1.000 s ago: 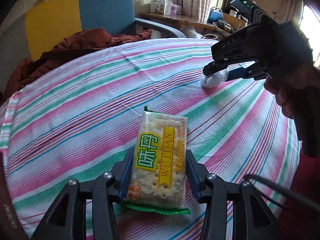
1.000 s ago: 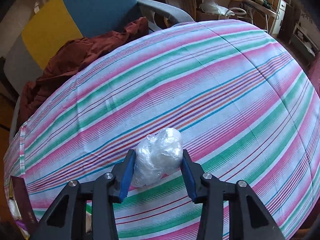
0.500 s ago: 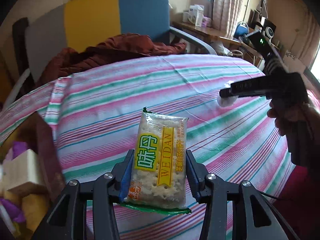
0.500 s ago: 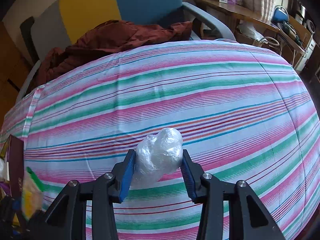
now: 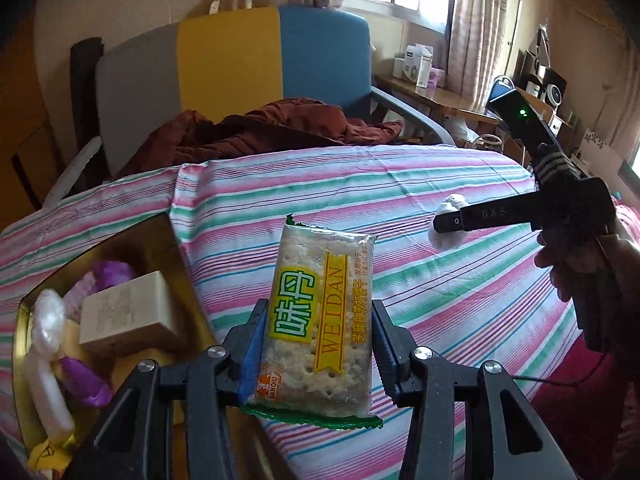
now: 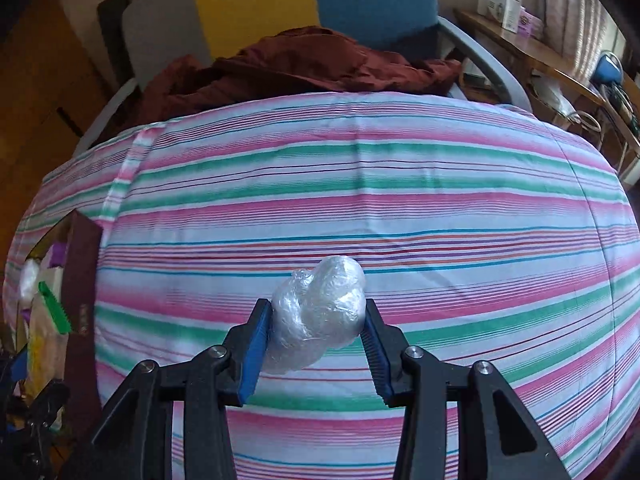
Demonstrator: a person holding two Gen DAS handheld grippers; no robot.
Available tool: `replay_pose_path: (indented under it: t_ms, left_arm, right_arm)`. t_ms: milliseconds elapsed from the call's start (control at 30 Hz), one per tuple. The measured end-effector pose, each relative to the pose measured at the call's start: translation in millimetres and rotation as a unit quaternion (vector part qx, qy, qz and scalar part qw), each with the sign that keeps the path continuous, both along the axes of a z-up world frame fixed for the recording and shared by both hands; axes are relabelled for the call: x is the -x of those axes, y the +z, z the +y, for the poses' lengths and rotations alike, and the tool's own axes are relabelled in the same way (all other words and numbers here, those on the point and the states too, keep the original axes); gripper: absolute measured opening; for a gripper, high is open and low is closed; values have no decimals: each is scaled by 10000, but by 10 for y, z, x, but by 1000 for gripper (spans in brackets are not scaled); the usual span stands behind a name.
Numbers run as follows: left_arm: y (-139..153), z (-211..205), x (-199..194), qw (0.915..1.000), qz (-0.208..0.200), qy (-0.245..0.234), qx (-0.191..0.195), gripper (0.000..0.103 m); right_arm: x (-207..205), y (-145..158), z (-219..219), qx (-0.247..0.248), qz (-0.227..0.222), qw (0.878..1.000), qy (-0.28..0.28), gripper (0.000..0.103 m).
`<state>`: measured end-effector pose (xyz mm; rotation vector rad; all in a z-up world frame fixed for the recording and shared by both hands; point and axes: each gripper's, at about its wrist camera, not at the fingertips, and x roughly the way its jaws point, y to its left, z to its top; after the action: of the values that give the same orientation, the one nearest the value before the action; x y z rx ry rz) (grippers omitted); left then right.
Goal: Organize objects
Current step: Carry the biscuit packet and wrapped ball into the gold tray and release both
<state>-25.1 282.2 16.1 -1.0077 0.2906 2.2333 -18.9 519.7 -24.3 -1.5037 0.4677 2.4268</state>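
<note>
My left gripper (image 5: pixel 316 344) is shut on a cracker packet (image 5: pixel 320 320) with a yellow-green label, held above the striped tablecloth (image 5: pixel 440 300), just right of an open gold-lined box (image 5: pixel 168 248). The box holds a cream block (image 5: pixel 128 316), purple wrappers and white wrapped pieces. My right gripper (image 6: pixel 316 340) is shut on a clear plastic-wrapped white ball (image 6: pixel 316 316) above the cloth. In the left wrist view the right gripper (image 5: pixel 452 224) is at the right with the ball (image 5: pixel 448 224). The box's dark side (image 6: pixel 80 280) shows at the right wrist view's left edge.
A grey, yellow and blue armchair (image 5: pixel 256 64) with a dark red garment (image 5: pixel 272 128) stands behind the table. A wooden side table (image 5: pixel 436 96) with small boxes is at the back right. The table edge drops off at the right.
Both grippers have swung left with their loads. The open box has come into the left wrist view, and its side has come into the right wrist view.
</note>
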Motion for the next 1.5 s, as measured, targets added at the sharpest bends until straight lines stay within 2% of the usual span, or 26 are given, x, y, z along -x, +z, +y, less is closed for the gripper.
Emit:
replay_pose_path:
  t_ms: [367, 633, 833, 1033, 1200, 1333, 1400, 1433, 1500]
  left_arm:
    - [35, -636, 37, 9985, -82, 491, -216, 49]
    - [85, -1539, 156, 9900, -234, 1280, -542, 49]
    - [57, -2242, 157, 9801, -291, 1822, -729, 49]
    - [24, -2652, 92, 9735, -403, 2012, -1006, 49]
    - [2, -2612, 96, 9725, -638, 1844, -1274, 49]
    - [11, -2363, 126, 9775, -623, 1579, -1254, 49]
    - [-15, -2231, 168, 9798, -579, 1510, -1176, 53]
    - [-24, -2181, 178, 9807, -514, 1529, -1105, 57]
    - [-52, -2098, 211, 9822, -488, 1496, -1022, 65]
  right_arm:
    - [62, 246, -874, 229, 406, 9966, 681, 45]
    - [-3, 441, -1615, 560, 857, 9867, 1264, 45]
    - [-34, 377, -2283, 664, 971, 9765, 1805, 45]
    - [-86, 197, -2778, 677, 863, 9704, 2153, 45]
    - [-136, 117, -2902, 590, 784, 9714, 2163, 47]
    - [-141, 93, -2890, 333, 746, 9764, 1997, 49]
    - [-141, 76, -2878, 177, 709, 9791, 1898, 69]
    - [-127, 67, -2865, 78, 697, 9806, 1833, 74]
    - [-134, 62, -2836, 66, 747, 9814, 1769, 76]
